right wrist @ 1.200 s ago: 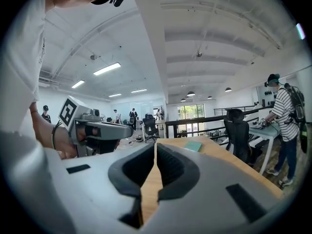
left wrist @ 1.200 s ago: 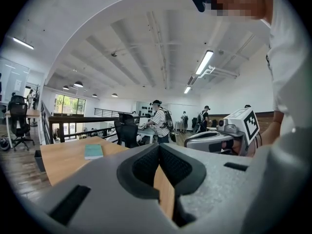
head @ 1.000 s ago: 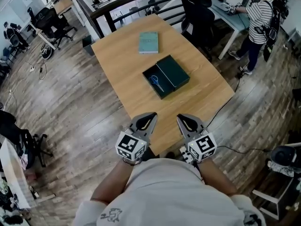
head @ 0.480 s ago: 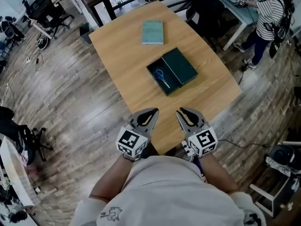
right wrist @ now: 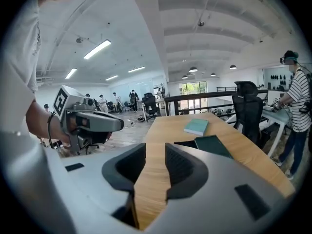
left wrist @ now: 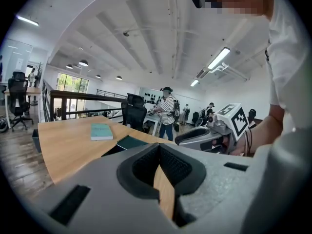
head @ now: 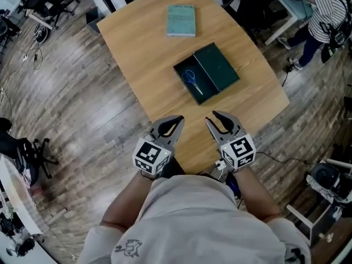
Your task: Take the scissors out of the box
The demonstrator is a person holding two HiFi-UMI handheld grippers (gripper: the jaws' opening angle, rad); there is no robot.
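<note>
A pale green book [head: 181,20] is lying at the far end of the table [head: 132,48], well apart from the box [head: 199,98], and bare wood is showing between the box and both grippers. The left gripper [head: 175,120] is being held with fingers pressed together, empty. Blue-handled scissors [head: 193,80] are lying inside the dark open box, with the lid [head: 219,67] just beside it. The right gripper [head: 218,117] has just been opening, fingers spread, nothing between them. Both grippers are being held over the table's near edge.
</note>
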